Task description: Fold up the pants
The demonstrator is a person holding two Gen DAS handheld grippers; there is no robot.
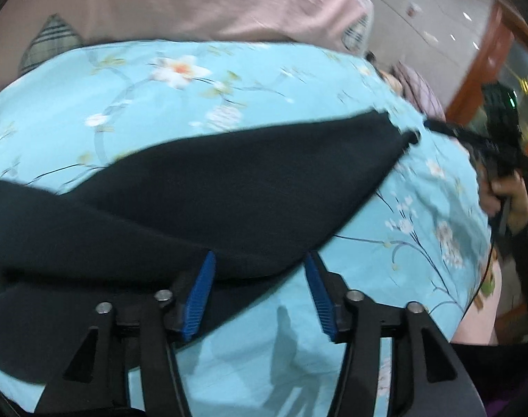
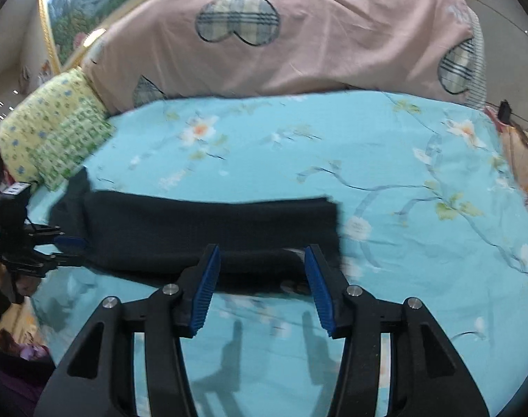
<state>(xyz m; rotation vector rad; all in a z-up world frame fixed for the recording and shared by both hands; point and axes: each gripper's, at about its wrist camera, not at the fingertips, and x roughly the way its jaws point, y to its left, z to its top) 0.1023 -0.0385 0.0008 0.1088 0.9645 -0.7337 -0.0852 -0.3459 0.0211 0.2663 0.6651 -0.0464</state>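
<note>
Hovering over the black pants [image 2: 208,229] on the blue floral bedsheet [image 2: 385,160]; my left fingers [image 1: 260,295] spread, empty; right fingers [image 2: 262,290] spread too, pinching nothing.

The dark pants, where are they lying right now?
The pants lie flat across the blue flowered sheet, just beyond the open right gripper, with the pink quilt behind.

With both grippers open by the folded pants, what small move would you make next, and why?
Probably bring the right gripper forward onto the near edge of the pants and close. The pants lie as a long band on the sheet, both grippers open, the left gripper at the other end, so another fold seems due.
</note>
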